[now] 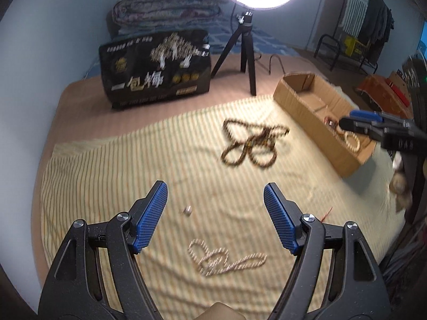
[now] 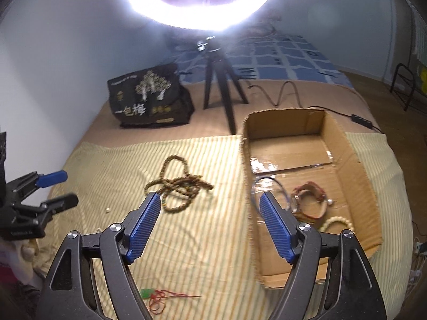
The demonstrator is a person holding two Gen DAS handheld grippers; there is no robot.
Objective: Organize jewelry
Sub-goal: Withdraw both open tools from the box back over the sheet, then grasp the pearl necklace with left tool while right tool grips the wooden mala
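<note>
Left hand-held gripper (image 1: 215, 194): jaws wide, nothing between them, over the pale bead string (image 1: 224, 260) on the striped cloth (image 1: 106, 176).
Right hand-held gripper (image 2: 210, 208): also spread and empty, straddling the near wall of the box (image 2: 250, 160).
Brown beads (image 2: 176, 186): tangled heap on the cloth, beside the box.
In the box: bracelets (image 2: 309, 204) already lie there.
Risk, tangle: lifting one loop may drag the whole knot.
Risk, small bits: the loose bead (image 1: 188, 210) and red-corded charm (image 2: 149, 293) could be missed or knocked off the bed.
</note>
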